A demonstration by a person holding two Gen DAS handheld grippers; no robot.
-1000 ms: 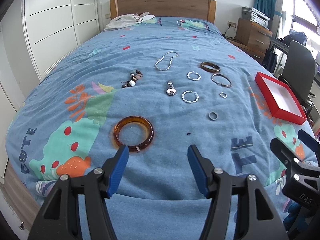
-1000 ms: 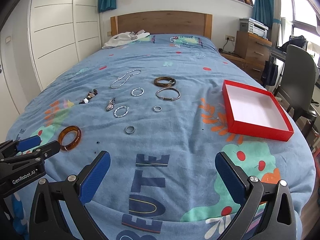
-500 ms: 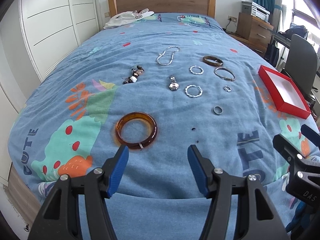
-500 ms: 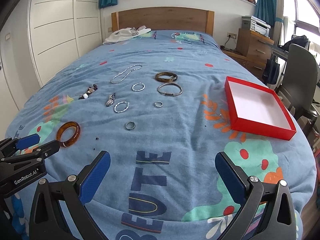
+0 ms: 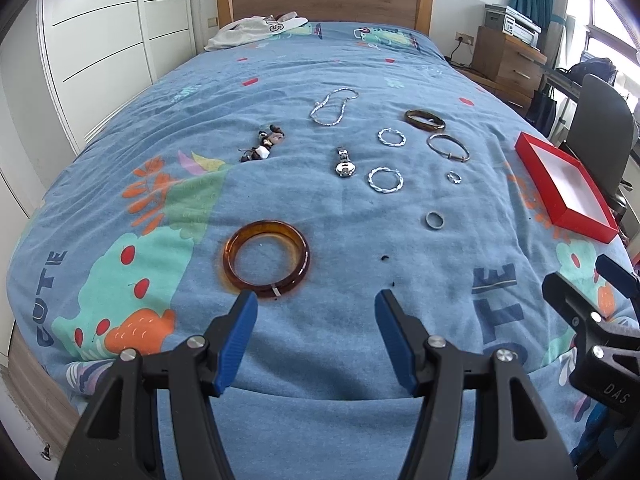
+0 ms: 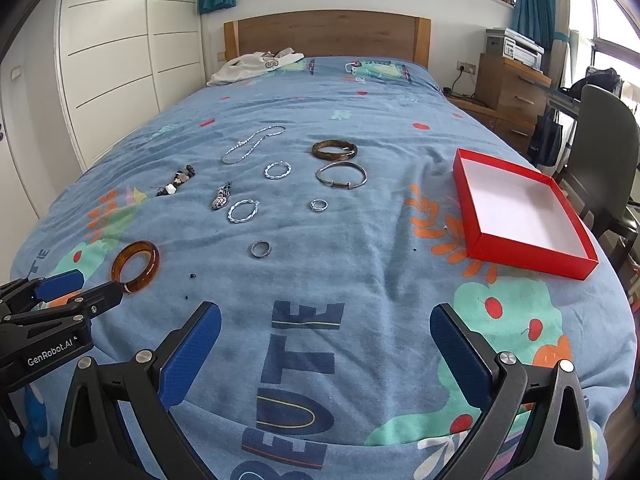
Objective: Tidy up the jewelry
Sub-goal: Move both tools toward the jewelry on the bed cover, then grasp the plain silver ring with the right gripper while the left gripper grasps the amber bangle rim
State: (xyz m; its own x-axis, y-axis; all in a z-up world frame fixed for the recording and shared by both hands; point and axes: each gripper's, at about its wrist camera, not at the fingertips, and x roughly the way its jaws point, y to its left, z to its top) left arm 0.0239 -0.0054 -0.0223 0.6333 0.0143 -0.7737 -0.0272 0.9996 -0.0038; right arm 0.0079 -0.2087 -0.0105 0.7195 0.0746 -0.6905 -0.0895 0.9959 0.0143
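Note:
Jewelry lies spread on a blue bedspread. An amber bangle [image 5: 266, 258] [image 6: 135, 261] lies nearest, just beyond my left gripper [image 5: 316, 300], which is open and empty. Farther off lie a small ring [image 5: 434, 220] [image 6: 261, 249], twisted silver hoops [image 5: 385, 179] [image 6: 243, 211], a silver bangle [image 6: 341, 174], a dark bangle [image 6: 334, 149], a chain necklace [image 5: 334, 106], a charm [image 5: 345, 162] and a beaded piece [image 5: 264, 146]. An open red box [image 6: 520, 208] [image 5: 560, 190], empty, sits at the right. My right gripper [image 6: 326, 320] is wide open and empty over the bed's near end.
The bed's wooden headboard [image 6: 326, 32] and a white garment [image 6: 256, 65] are at the far end. White wardrobe doors [image 6: 112, 60] line the left. A chair [image 6: 608, 152] and wooden dresser [image 6: 512, 92] stand to the right of the bed.
Both views have tilted and drawn slightly closer to the bed; the amber bangle now sits a little nearer the left gripper. Nothing was picked up; both grippers stay open.

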